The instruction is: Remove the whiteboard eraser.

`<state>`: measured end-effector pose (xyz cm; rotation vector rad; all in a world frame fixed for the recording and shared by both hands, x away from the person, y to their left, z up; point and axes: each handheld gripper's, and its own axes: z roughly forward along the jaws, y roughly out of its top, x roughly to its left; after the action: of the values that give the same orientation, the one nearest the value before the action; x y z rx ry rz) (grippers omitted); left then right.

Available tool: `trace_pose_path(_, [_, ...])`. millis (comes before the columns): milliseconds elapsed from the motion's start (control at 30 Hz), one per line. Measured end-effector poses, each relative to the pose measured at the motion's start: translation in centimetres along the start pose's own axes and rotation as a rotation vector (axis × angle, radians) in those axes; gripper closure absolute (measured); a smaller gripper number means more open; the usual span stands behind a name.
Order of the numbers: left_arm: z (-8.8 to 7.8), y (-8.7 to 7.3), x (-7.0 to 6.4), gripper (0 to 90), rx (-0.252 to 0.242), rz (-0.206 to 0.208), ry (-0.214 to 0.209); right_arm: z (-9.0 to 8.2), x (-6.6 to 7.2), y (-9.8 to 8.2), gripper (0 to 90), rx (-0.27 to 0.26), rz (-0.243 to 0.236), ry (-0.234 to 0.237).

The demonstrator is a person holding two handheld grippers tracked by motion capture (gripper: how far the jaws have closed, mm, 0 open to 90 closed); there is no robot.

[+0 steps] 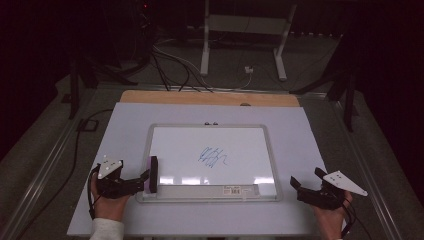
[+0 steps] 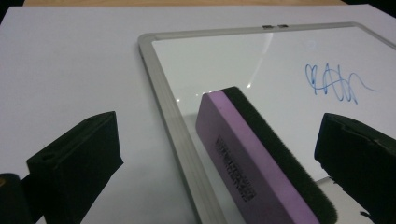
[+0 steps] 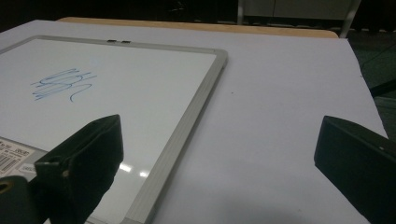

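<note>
From above, my left gripper (image 1: 145, 179) sits at the whiteboard's (image 1: 212, 196) near-left corner, reaching for the eraser (image 1: 152, 174) standing there. Left gripper view: jaws wide open either side of the eraser (image 2: 254, 154), nothing gripped, scribble (image 2: 334, 81) ahead. Right gripper view: right gripper (image 3: 219, 163) gapes empty beside the board's right edge, waiting.

Dim room, grey carpeted floor (image 1: 45, 140), white desk legs (image 1: 205, 45), trailing black cables (image 1: 170, 65) behind.
</note>
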<state>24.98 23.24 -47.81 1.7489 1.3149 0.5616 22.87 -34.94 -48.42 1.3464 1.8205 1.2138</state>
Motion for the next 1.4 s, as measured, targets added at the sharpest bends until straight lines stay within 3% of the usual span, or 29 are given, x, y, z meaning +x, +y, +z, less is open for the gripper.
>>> trace_pose_path(333, [0.2, -0.5, -0.3, 1.2, 0.038, 0.008, -0.053, 0.1, 0.4, -0.1, 1.5, 0.008, -0.013, 0.001])
trace_pose_path(567, [0.3, -0.8, -0.6, 1.3, 0.065, 0.027, -0.047, 0.2, 0.7, -0.1, 1.5, 0.015, -0.037, 0.005])
trace_pose_path(867, [0.0, -1.2, 0.0, 7.4, 0.099, -0.008, -0.042, 0.3, 0.9, -0.1, 1.5, 0.018, -0.048, 0.006])
trace_pose_path(1100, [0.3, -1.5, -0.1, 12.5, 0.111, -0.015, -0.081, 0.4, 1.1, -0.1, 1.5, 0.021, -0.061, 0.004])
trace_pose_path(1400, [0.5, -1.5, -0.4, 16.7, 0.117, -0.016, -0.096, 0.4, 1.3, -0.1, 1.5, 0.018, -0.073, 0.004])
